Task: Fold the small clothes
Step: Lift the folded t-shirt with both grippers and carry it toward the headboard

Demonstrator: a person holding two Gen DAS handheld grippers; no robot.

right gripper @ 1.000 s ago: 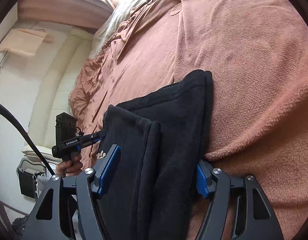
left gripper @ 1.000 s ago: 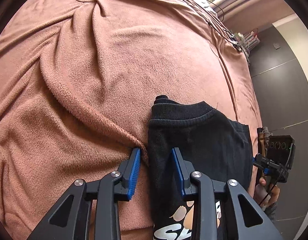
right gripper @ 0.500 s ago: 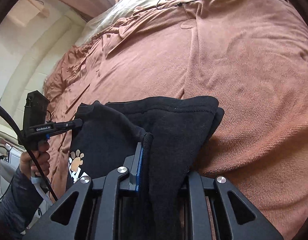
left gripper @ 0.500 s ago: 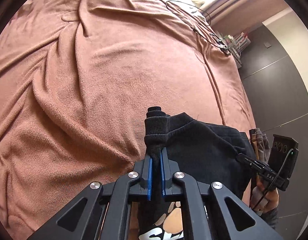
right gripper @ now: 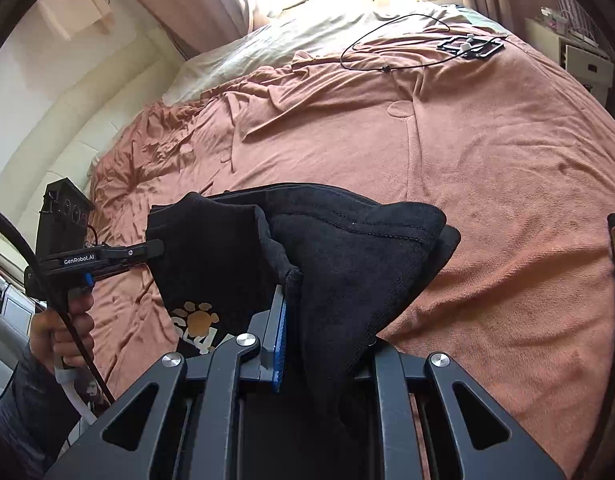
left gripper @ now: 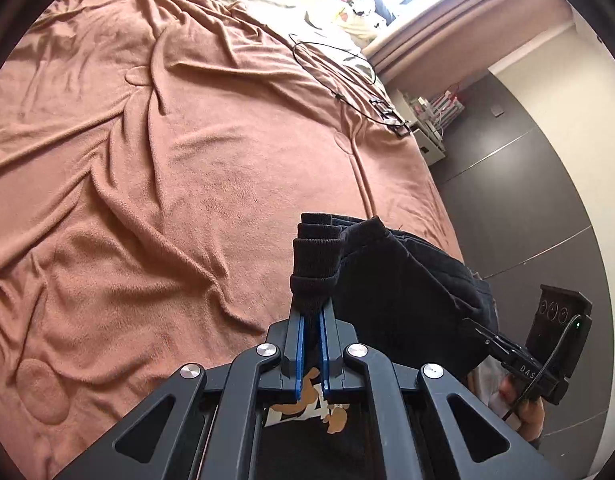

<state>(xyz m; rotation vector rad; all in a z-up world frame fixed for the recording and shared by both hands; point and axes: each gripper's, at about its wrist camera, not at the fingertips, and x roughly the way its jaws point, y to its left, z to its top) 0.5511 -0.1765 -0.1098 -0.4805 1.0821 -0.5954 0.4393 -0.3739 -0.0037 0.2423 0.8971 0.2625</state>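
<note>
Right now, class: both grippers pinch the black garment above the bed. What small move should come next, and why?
Probably carry the lifted edge forward over the rest. The left gripper and right gripper each clamp the black garment, raised off the blanket with its paw print facing up.

Bed (right gripper: 487, 168) — brown blanket (left gripper: 167, 200), black cable (right gripper: 391, 56)

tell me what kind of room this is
Most likely a bedroom: a wide bed under a rumpled brown fleece blanket, pale cream bedding by the bright window at its head, and a small white bedside shelf unit.
</note>
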